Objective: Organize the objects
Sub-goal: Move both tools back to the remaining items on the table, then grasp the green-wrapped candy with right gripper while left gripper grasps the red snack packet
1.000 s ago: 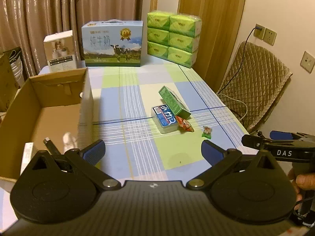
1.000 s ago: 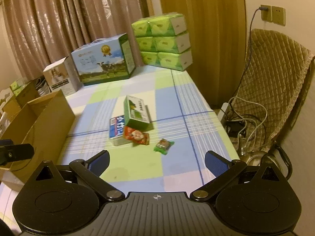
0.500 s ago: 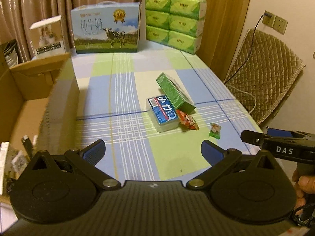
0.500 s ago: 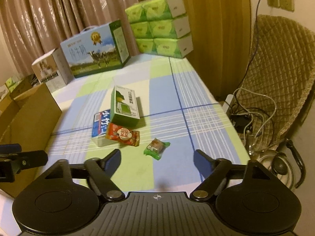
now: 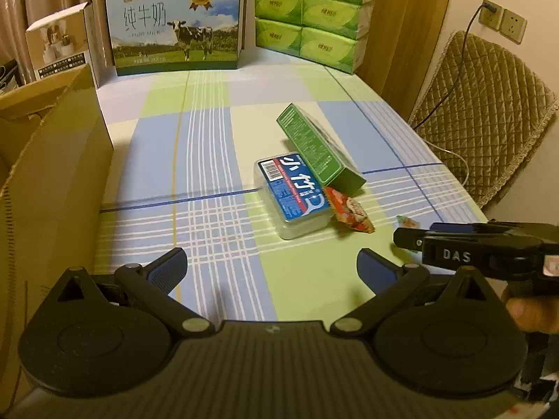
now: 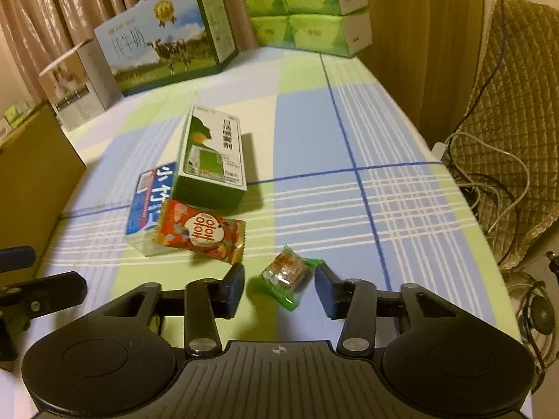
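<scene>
Bench [image 5: 209,146] stock, left to right:
- Cardboard box [image 5: 52,174], open, at the left edge.
- Your left gripper [image 5: 272,269]: jaws wide, nothing between them.
- Clear case with blue label [image 5: 297,192], flat.
- Green carton [image 6: 213,157], leaning on that case.
- Orange snack packet [image 6: 201,232], touching the case.
- Green-wrapped candy [image 6: 284,276], between the pads of your right gripper [image 6: 279,288]; jaws closing, not yet pressing.
</scene>
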{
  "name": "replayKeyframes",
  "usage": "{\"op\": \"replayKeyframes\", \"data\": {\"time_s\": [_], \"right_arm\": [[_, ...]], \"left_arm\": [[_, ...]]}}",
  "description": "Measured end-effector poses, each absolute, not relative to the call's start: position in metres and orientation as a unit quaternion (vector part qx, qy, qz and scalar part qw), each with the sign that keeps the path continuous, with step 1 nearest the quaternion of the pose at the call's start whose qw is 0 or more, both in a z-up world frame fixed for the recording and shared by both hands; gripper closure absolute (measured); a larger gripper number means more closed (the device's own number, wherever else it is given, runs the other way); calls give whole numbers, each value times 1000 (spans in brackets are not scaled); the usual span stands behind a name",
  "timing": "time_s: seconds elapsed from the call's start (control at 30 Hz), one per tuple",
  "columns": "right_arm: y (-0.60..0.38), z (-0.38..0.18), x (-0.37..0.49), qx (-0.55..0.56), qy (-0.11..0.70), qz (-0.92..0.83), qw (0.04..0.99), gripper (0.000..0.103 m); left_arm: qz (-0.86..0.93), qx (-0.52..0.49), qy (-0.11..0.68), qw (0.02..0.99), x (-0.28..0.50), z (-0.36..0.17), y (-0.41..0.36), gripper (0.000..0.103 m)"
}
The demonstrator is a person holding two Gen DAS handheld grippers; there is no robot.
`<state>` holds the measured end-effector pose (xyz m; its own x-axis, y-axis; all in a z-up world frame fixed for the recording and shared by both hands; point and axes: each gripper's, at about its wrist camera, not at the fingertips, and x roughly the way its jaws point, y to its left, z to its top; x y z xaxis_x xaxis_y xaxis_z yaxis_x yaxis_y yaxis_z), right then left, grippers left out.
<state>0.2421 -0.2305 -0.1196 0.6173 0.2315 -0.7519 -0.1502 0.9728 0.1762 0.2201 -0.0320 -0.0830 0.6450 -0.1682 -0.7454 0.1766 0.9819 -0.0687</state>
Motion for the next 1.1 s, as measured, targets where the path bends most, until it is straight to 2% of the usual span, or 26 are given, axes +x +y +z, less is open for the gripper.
{"op": "replayKeyframes", "data": {"time_s": [0.03,0.07,0.1,0.6,0.7,0.83,0.93,1.1], "right_arm": [[-228,-120,243,39,423,106,899,65],[-226,-120,244,31,423,105,900,72],[-223,-121,244,23,422,102,900,83],[-208,-126,262,0,408,165,898,84],[-207,-124,257,32,435,237,868,84],[-220,-120,250,57,440,199,874,84],[-230,-115,248,56,440,167,881,84],[-241,-110,243,75,436,146,885,84]], "left_arm": [[-95,4,411,907,222,-85,-31,2],[-94,4,411,907,224,-87,-31,2],[-94,3,411,907,225,-89,-30,2],[-95,-6,410,907,231,-96,-23,3],[-92,-10,410,907,231,-96,-19,3],[-93,-17,410,907,232,-97,-18,3],[-106,-18,407,907,235,-100,-23,5],[-138,-15,410,901,243,-110,-41,16]]}}
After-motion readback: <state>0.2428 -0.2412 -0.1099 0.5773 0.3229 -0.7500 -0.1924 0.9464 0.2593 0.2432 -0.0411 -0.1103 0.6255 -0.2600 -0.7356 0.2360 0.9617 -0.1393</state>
